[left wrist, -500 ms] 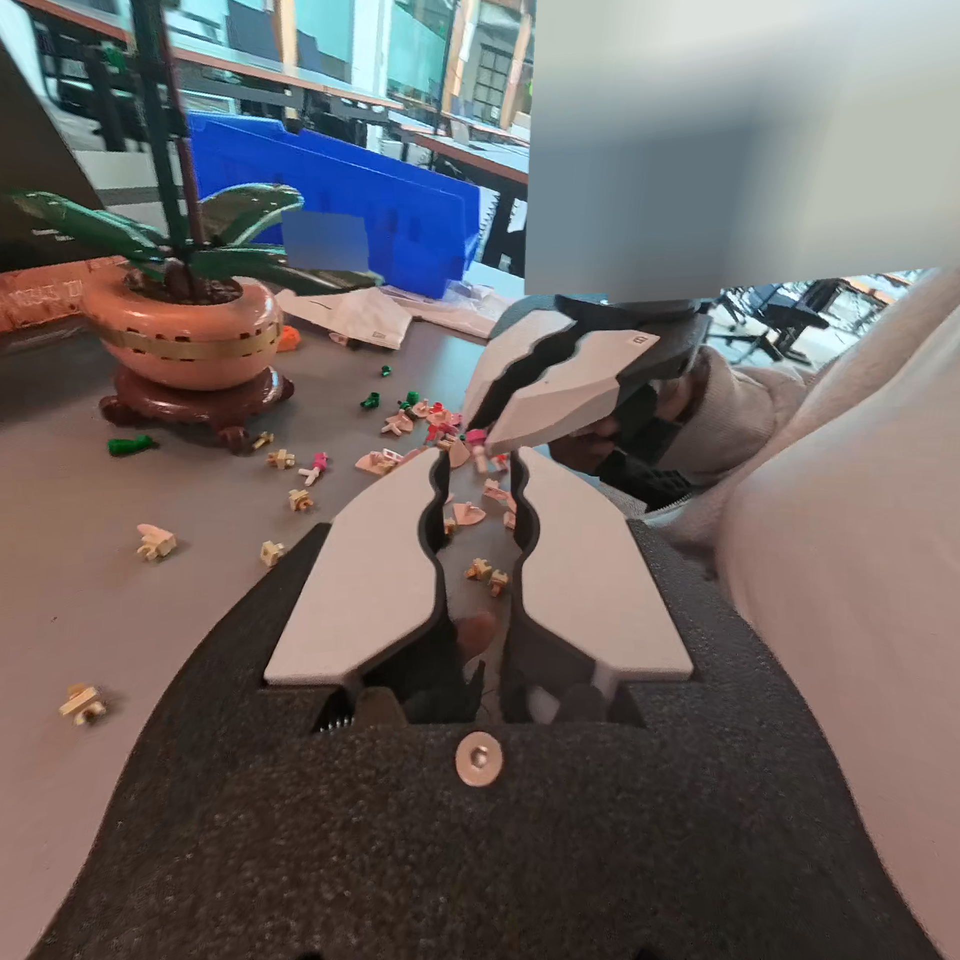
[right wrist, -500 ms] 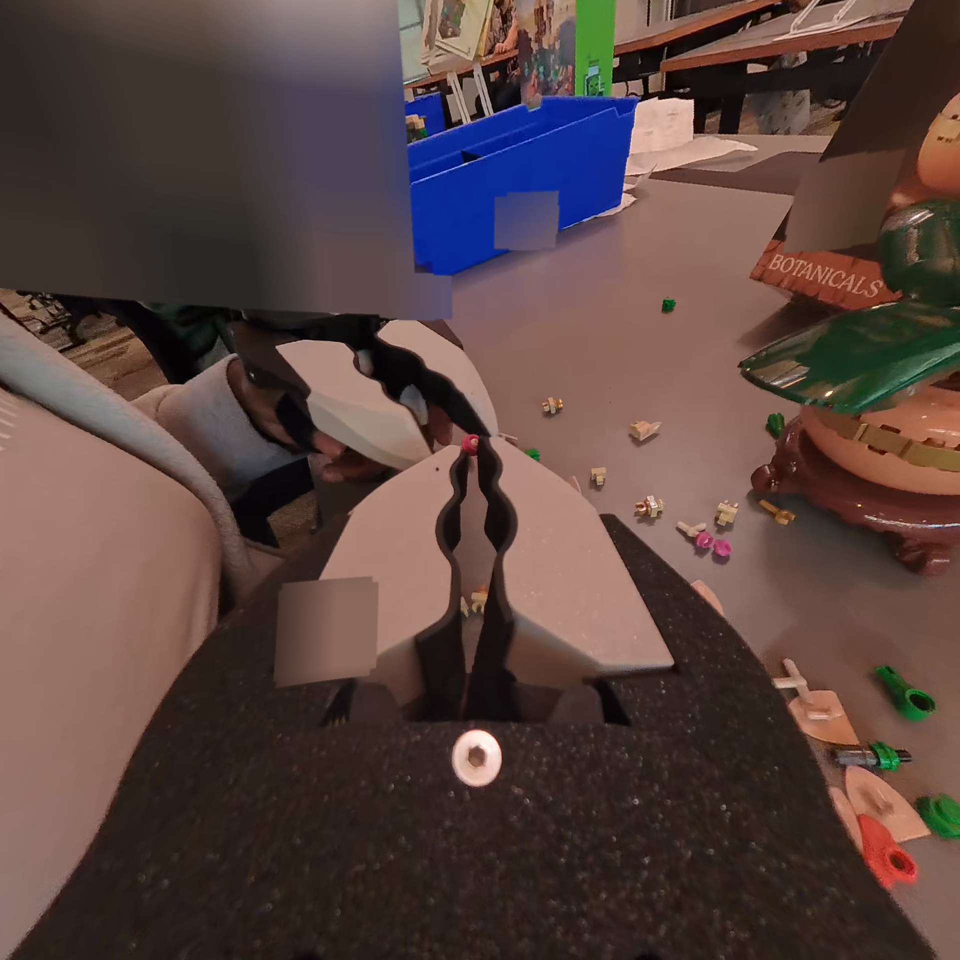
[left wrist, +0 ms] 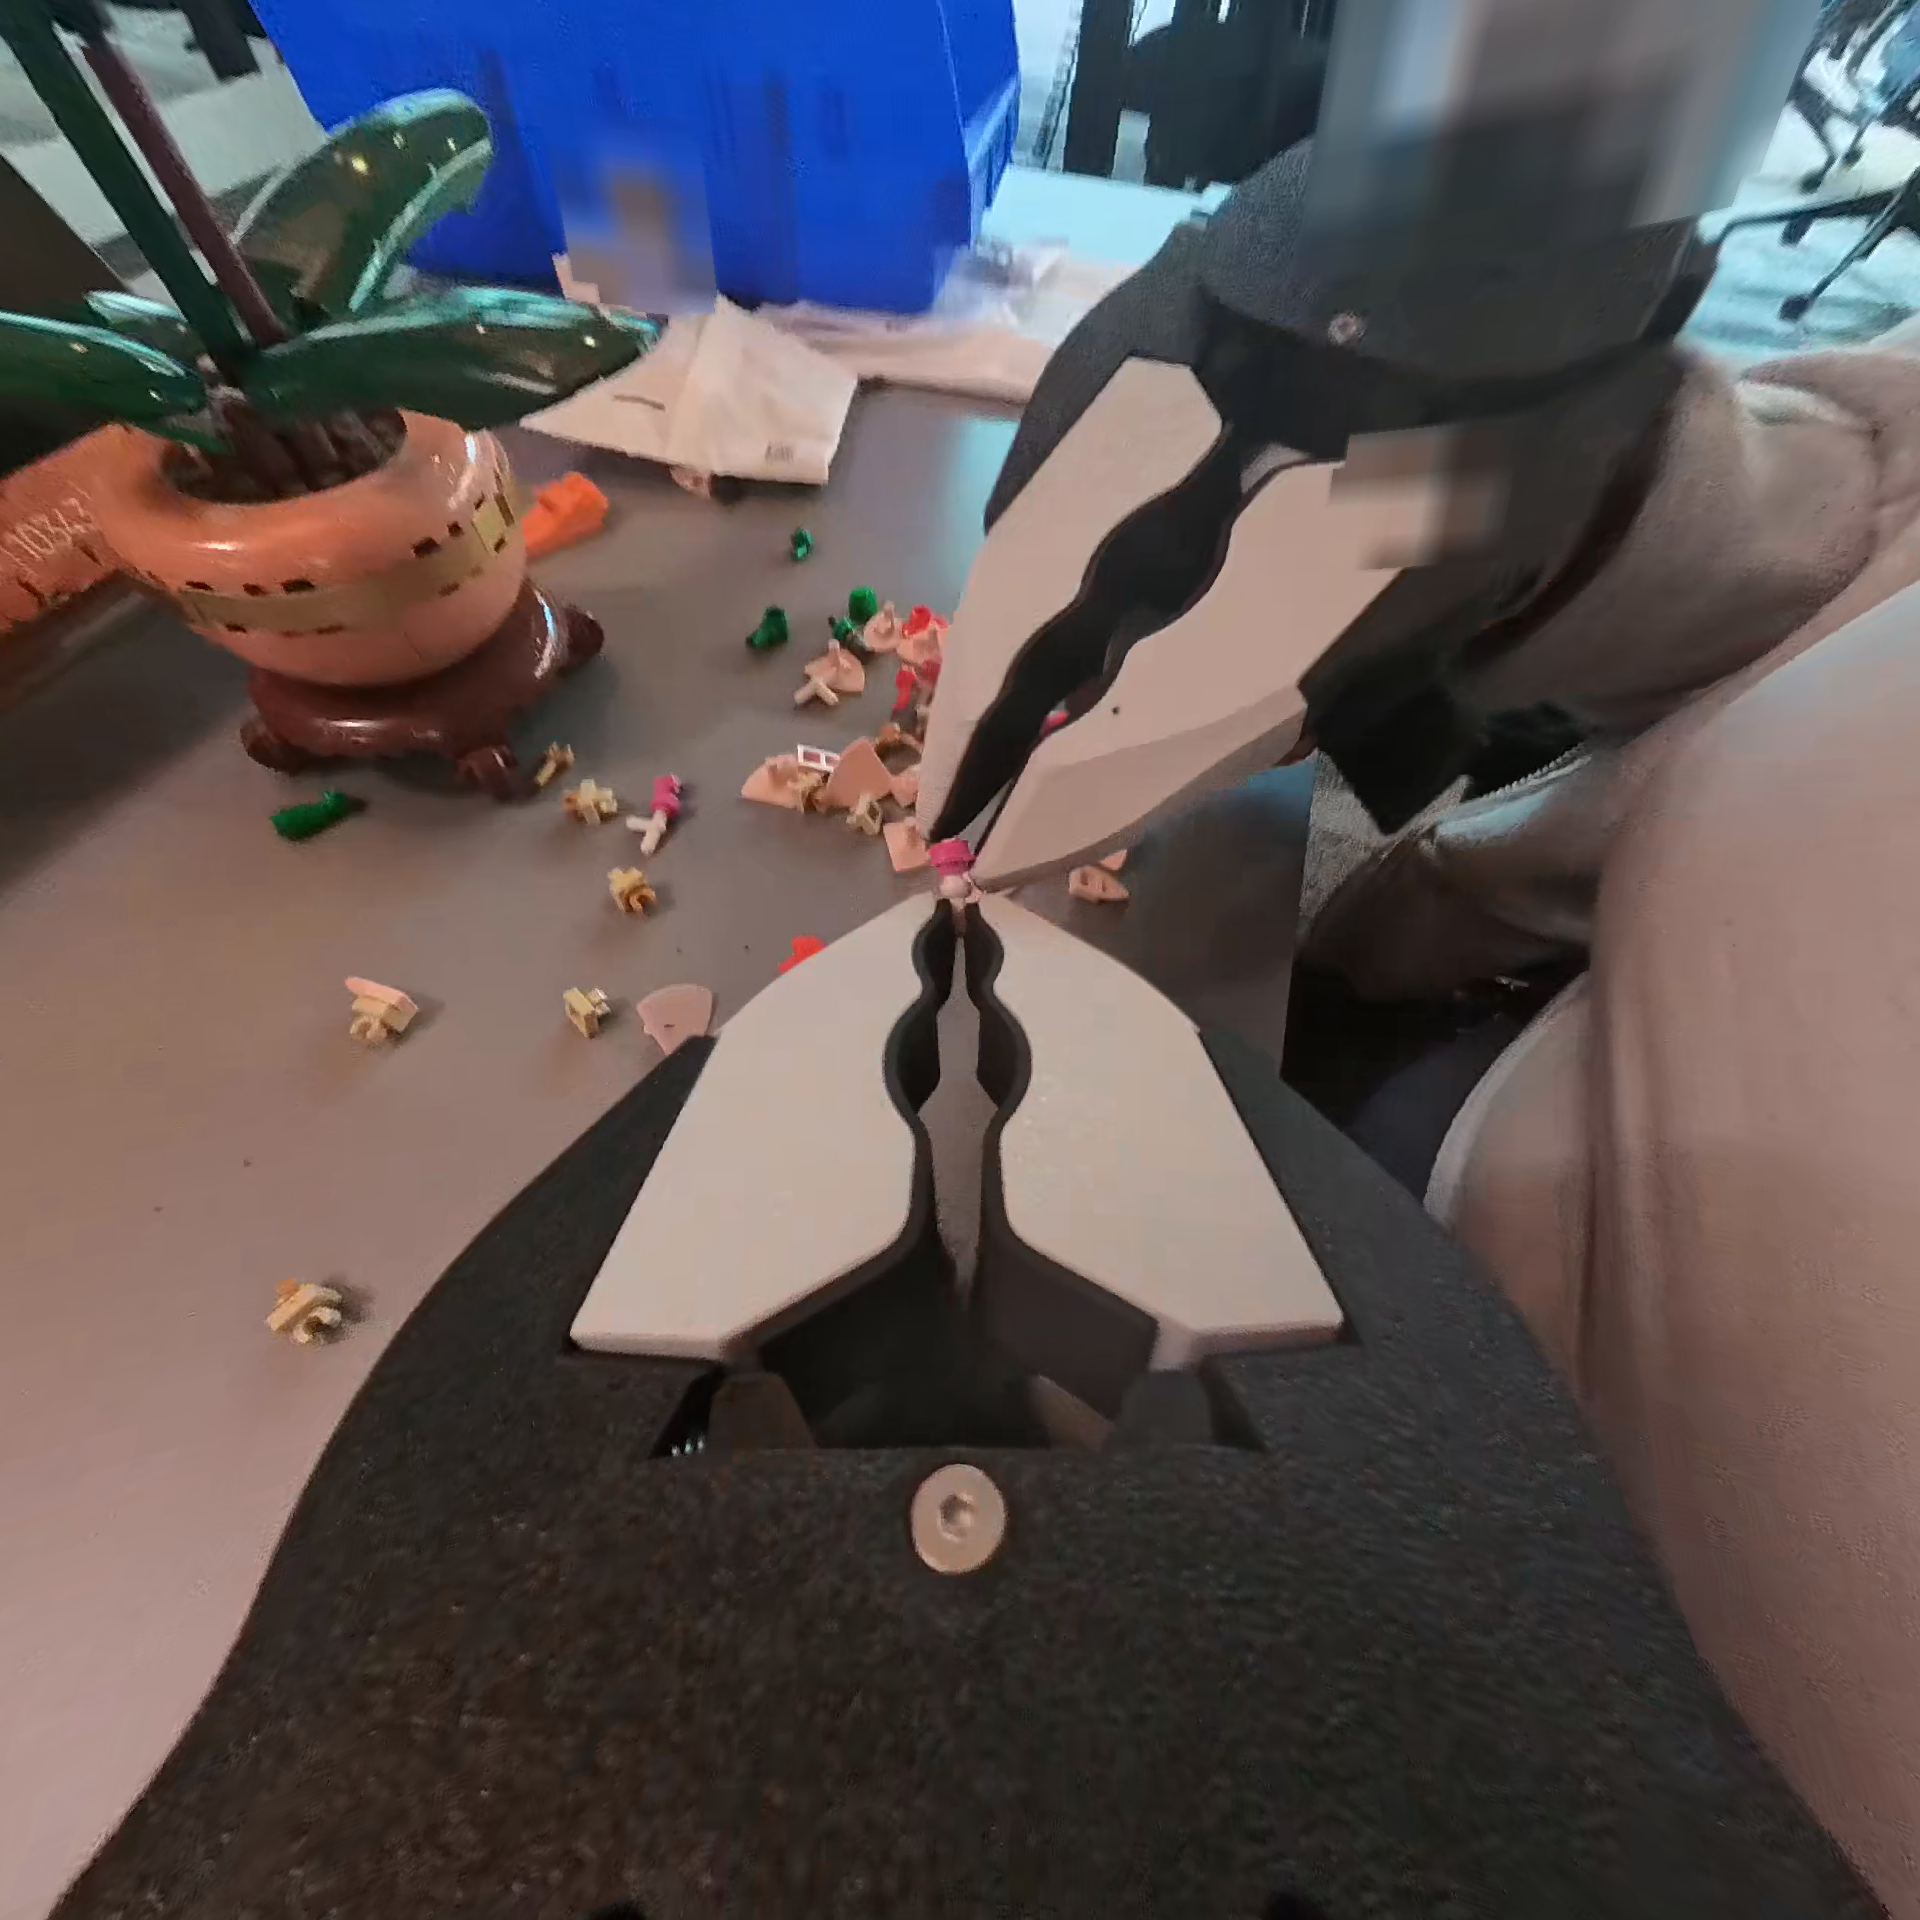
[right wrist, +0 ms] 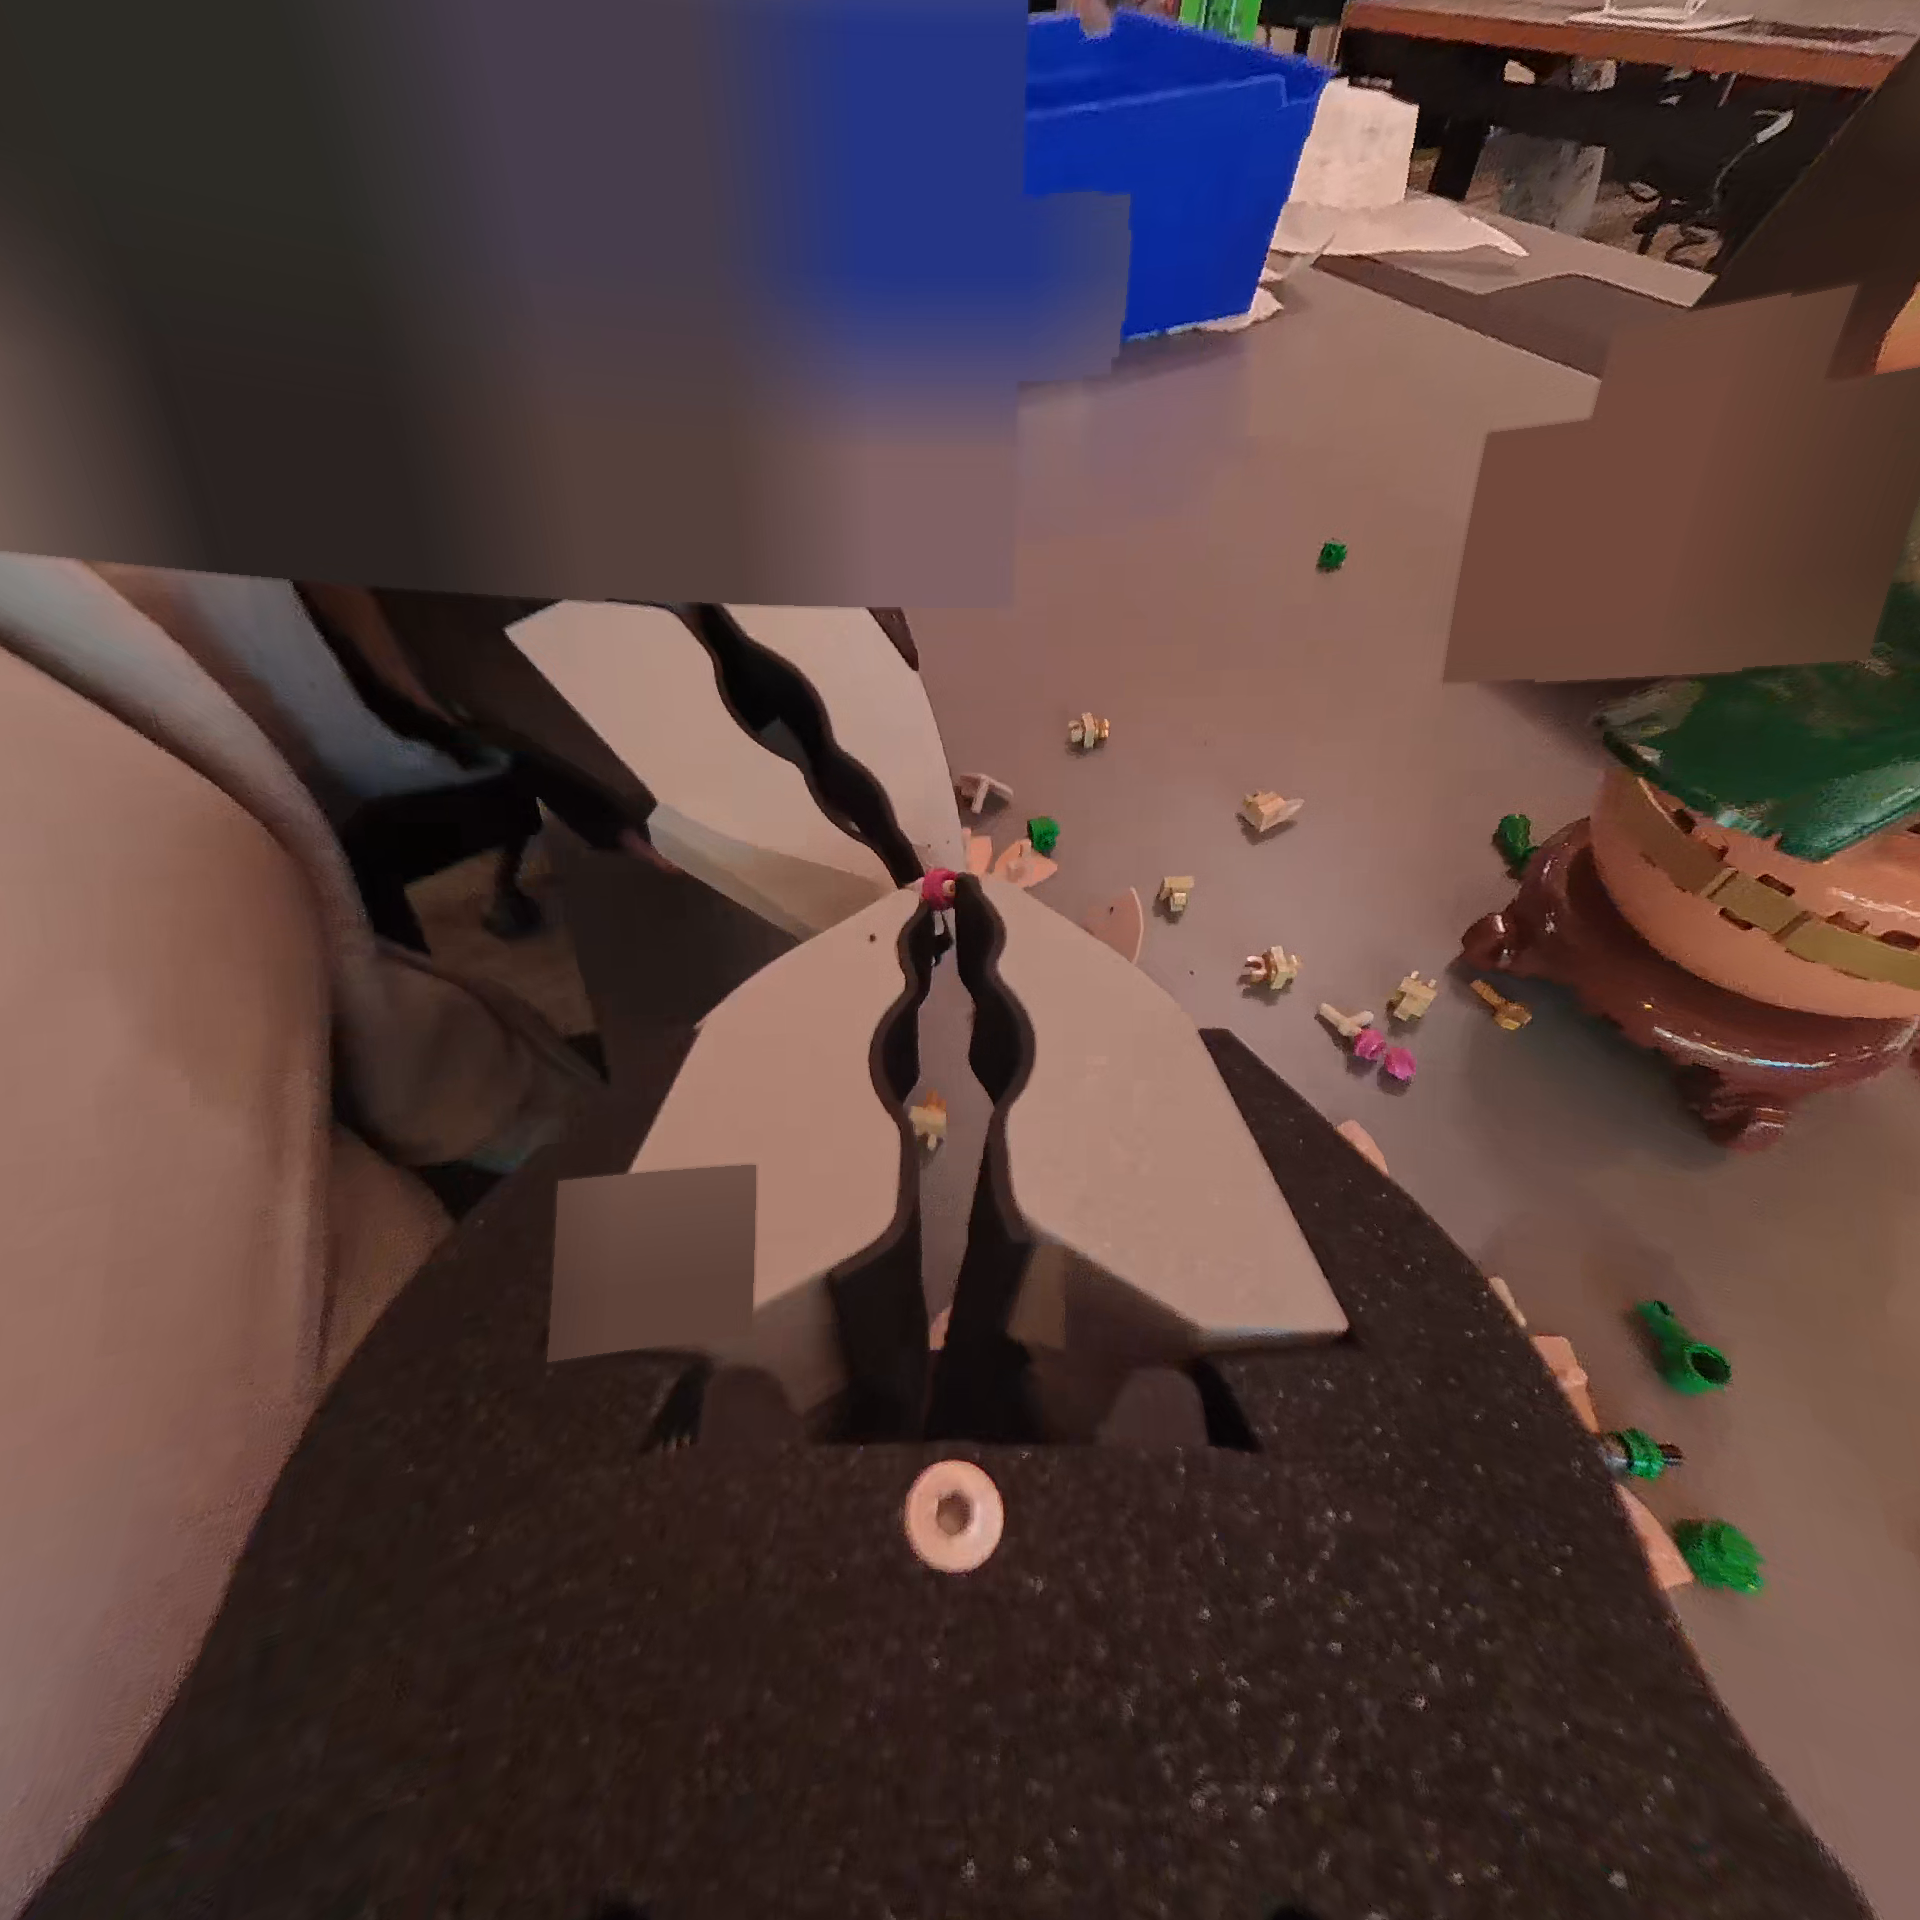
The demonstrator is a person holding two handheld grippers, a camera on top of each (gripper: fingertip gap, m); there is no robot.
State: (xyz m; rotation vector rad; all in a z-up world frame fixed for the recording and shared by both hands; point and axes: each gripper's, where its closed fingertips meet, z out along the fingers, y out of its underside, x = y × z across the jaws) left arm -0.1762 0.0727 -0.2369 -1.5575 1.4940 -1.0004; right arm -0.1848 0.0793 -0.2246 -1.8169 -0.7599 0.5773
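Your left tongs (left wrist: 958,914) have closed since half a second ago onto the pale stem under the pink piece (left wrist: 951,858) your right tongs (right wrist: 943,896) clamp above the desk (left wrist: 208,1039), so keep both tips aligned.

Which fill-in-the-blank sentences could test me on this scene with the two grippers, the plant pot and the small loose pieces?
The tips of the left gripper and the right gripper meet at one small ____ piece.
In the left wrist view, a large ____ bin stands behind the pot.
The leaves of the plant in the pot are dark ____.
Missing words: pink; blue; green.
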